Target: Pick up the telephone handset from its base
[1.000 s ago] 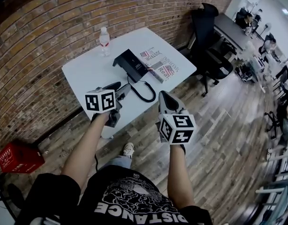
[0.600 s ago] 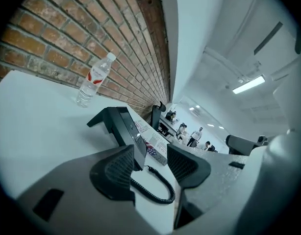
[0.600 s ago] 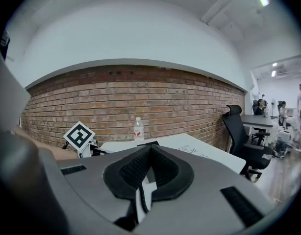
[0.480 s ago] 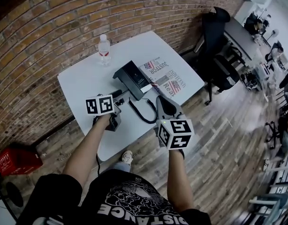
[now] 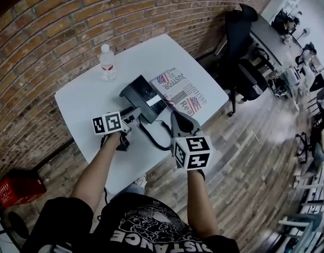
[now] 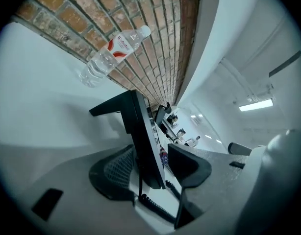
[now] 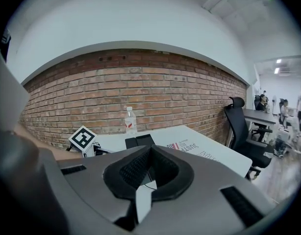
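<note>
A black desk telephone [image 5: 143, 95] sits on the white table [image 5: 88, 96], its coiled cord [image 5: 158, 141] looping toward the near edge. The handset lies dark on dark on the base and I cannot pick it out. My left gripper [image 5: 133, 113] is open at the phone's near left corner. In the left gripper view the phone [image 6: 143, 141] stands edge-on between the spread pads [image 6: 113, 173], with the cord [image 6: 158, 208] below them. My right gripper [image 5: 179, 119] hovers shut and empty over the table's near right part, its pads [image 7: 165, 173] meeting at the tips.
A clear water bottle [image 5: 106, 62] with a red label stands behind the phone near the brick wall. A printed paper [image 5: 182, 92] lies right of the phone. Black office chairs [image 5: 241, 46] stand to the right, and a red crate [image 5: 19, 186] sits on the wooden floor at left.
I have come closer to the table. My left gripper has moved forward up to the phone's near corner. The right gripper has advanced over the table edge, still shut.
</note>
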`<action>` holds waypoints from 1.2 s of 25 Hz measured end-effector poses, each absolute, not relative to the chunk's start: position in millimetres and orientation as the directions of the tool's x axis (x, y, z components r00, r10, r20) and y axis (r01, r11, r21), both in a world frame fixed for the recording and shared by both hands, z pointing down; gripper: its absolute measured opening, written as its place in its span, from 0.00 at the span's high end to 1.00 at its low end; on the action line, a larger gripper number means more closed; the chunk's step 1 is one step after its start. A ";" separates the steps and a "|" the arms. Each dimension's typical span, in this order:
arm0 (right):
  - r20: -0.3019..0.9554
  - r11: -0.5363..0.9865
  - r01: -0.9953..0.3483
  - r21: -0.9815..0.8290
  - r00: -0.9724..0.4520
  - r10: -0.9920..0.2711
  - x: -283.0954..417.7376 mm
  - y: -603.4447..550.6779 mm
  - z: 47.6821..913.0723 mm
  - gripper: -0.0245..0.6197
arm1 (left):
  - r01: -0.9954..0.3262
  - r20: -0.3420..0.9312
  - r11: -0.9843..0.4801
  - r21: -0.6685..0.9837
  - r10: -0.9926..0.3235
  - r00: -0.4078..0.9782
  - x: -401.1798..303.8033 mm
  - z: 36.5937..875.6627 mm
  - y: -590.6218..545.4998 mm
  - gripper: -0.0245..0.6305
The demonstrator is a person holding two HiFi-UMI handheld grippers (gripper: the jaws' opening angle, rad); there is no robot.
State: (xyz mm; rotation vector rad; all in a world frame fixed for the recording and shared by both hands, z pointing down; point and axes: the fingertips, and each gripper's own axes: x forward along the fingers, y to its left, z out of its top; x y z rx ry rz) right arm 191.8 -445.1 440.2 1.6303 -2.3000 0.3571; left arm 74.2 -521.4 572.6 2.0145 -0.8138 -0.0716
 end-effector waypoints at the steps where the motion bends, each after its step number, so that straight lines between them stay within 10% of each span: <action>1: 0.387 0.323 -0.946 -0.029 -0.308 -0.869 193.2 -447.2 443.3 0.96 | -0.506 0.254 -0.342 0.792 -0.569 0.782 75.7 574.7 -524.2 0.66; 30: 0.387 0.253 -0.967 -0.031 -0.246 -0.889 230.0 -432.5 440.4 0.96 | -0.415 0.138 -0.392 0.821 -0.569 0.811 101.5 524.5 -516.6 0.85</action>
